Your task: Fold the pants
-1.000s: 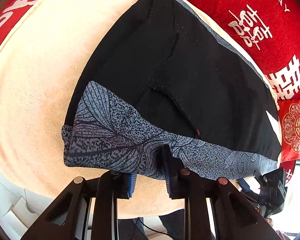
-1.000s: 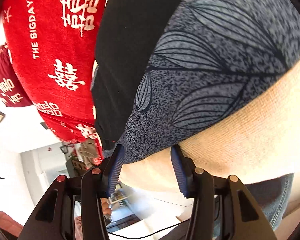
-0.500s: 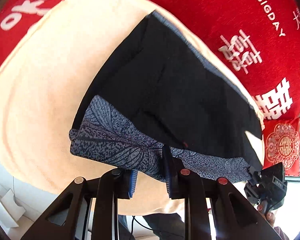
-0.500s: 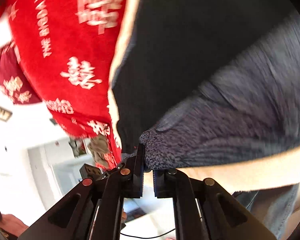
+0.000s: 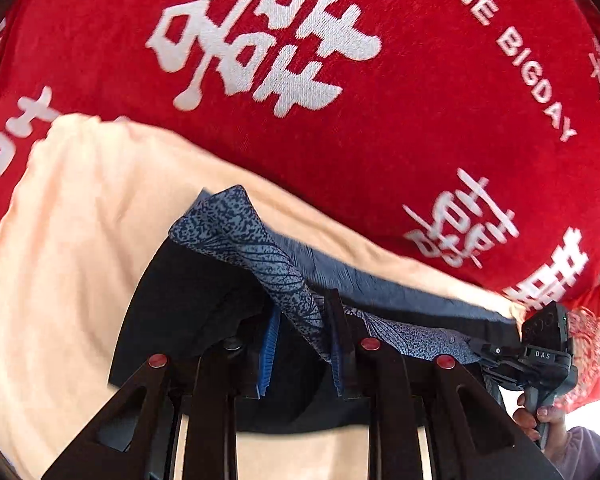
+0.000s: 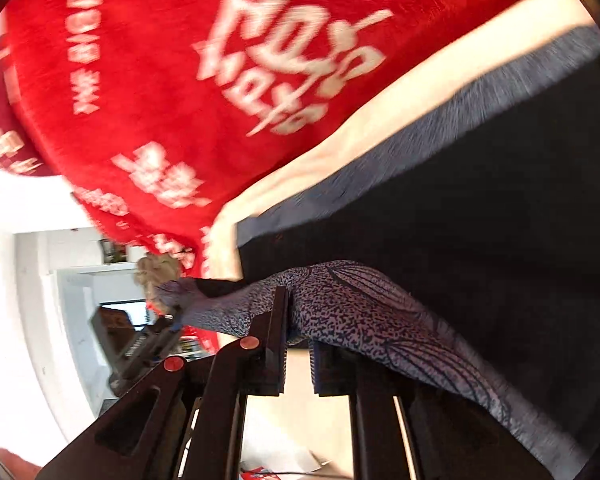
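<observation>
The pants (image 5: 188, 304) are black with a blue-grey leaf-patterned band (image 5: 260, 248); they lie on a cream cloth (image 5: 84, 240). My left gripper (image 5: 302, 336) is shut on that band, holding it lifted over the black part. In the right wrist view the same band (image 6: 360, 308) runs between the fingers of my right gripper (image 6: 296, 340), which pinch it while the jaws open slightly. The black cloth (image 6: 480, 220) spreads to the right, blurred. Each gripper shows at the edge of the other's view: the right one (image 5: 540, 344), the left one (image 6: 152, 340).
A red cloth with white characters (image 5: 340, 100) covers the surface beyond the cream cloth. A hand (image 5: 536, 420) holds the right gripper's handle. A white room with a doorway (image 6: 80, 280) shows at the left of the right wrist view.
The right gripper closed on the patterned band. Both grippers lifted the band and carried it over the black cloth toward the red cloth, folding the pants.
</observation>
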Demonstrator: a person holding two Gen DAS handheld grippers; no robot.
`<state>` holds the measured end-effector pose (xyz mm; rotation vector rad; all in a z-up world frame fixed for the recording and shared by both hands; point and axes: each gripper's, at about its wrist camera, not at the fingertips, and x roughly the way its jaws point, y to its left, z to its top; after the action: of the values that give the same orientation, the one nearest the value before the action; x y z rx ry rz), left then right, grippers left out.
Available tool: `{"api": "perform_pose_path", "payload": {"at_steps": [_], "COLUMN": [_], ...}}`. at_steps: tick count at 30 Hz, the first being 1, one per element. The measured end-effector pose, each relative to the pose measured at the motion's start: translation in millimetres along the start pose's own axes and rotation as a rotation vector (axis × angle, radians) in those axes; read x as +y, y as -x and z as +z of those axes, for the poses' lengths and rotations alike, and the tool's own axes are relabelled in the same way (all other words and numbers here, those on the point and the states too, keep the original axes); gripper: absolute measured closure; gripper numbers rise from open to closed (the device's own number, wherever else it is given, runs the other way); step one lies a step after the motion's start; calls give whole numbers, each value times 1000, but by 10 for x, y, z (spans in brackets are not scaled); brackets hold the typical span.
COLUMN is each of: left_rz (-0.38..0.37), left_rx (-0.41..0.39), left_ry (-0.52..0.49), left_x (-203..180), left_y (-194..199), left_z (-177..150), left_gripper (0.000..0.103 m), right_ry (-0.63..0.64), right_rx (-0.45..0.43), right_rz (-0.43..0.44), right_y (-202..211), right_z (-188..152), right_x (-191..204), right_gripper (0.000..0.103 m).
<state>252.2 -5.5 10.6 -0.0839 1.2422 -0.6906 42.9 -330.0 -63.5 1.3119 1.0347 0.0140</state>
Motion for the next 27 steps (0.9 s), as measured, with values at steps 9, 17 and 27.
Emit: {"api": "perform_pose_path", "payload": {"at_steps": [9,17,27], "left_rz": [203,237,258], "left_rx": [54,97,120], "left_ry": [78,-130,-43], "left_x": [224,-281,-267], "left_y": [-817,-501,-1329], "left_z": [255,25,185], "left_gripper": [78,78,78], "right_ry": [110,331,449], "right_rx": [49,116,116], "right_rz": [-184,-199,-462], "right_y": [-496,-275,-957], "right_z": [561,196,421], "right_x": [-74,625,485], "right_gripper": [86,34,78]}}
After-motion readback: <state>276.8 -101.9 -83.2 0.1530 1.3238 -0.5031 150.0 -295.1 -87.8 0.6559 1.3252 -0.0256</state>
